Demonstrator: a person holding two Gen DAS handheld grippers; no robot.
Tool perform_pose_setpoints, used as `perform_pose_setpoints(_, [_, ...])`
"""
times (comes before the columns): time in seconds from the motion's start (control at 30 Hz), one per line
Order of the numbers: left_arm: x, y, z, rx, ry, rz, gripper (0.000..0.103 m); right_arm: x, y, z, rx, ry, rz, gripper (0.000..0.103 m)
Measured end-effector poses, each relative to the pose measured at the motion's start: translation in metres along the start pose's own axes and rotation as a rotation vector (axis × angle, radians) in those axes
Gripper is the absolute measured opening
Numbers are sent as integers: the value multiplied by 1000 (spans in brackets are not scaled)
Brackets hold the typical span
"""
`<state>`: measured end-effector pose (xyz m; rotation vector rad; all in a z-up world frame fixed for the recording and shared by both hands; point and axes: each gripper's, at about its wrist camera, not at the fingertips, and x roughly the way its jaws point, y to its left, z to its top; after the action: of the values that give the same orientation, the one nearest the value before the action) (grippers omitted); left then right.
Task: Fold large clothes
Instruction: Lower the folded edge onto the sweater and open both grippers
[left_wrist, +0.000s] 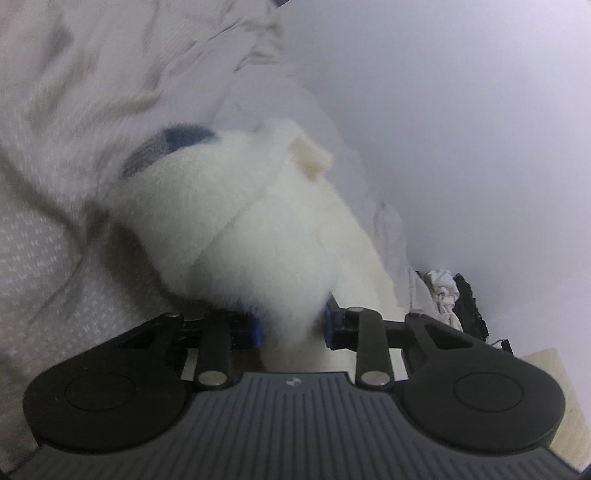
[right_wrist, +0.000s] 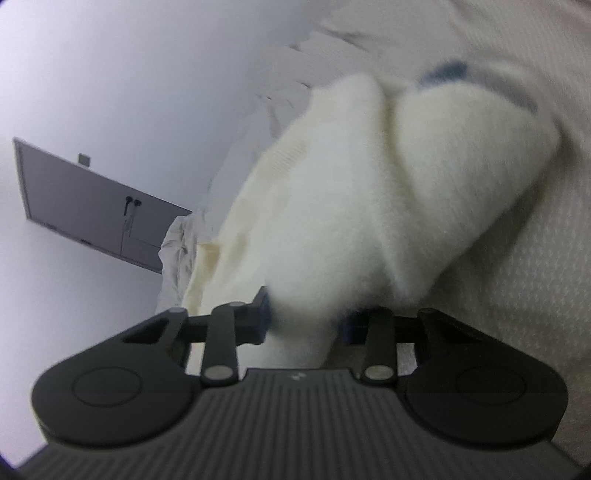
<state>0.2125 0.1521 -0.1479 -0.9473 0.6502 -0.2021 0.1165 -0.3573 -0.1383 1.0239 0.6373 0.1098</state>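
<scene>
A fluffy white fleece garment (left_wrist: 229, 221) with a blue patch (left_wrist: 184, 134) at its far end hangs bunched over the bed. My left gripper (left_wrist: 293, 325) is shut on a bunch of its white fleece, which hides the fingertips. In the right wrist view the same garment (right_wrist: 369, 192) fills the middle, its blue patch (right_wrist: 447, 72) at the top right. My right gripper (right_wrist: 304, 317) is shut on another bunch of the fleece. A cream ribbed lining (right_wrist: 273, 177) shows on the garment's left side.
A white patterned bedsheet (left_wrist: 48, 243) lies under and beside the garment, also in the right wrist view (right_wrist: 517, 258). A plain wall (left_wrist: 461, 129) runs alongside. A pile of black and white clothes (left_wrist: 454, 295) lies by the wall. A door or panel (right_wrist: 92, 206) shows at left.
</scene>
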Motion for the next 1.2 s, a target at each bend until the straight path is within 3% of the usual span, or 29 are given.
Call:
perform_pose_setpoints(0.33, [-86,-20,-9,106,-29,-42,33,-60,29,-12,-104,-55,76,34])
perform_pose_setpoints(0.6, [-154,-22,-30,142,-13,-45,33,-102,47,-28,-139,11,95,33])
perform_pose_setpoints(0.83, [-160,-23,-39,151,13,-40,41,-109,39,-27,-102,62,59,35])
perform_pose_setpoints(0.97, [-158,-24,-34,150,23,-83,59,-111,42,-27,-120,66,65,42])
perform_pose_setpoints(1.07, [-152,-29,-26,141,10,-115,60,-109,50,-19,-148,71,106,53])
perform_pose_setpoints(1.2, [-141,-42,-13,175,-11,-134,61,-103,62,-1,-127,69,148,54])
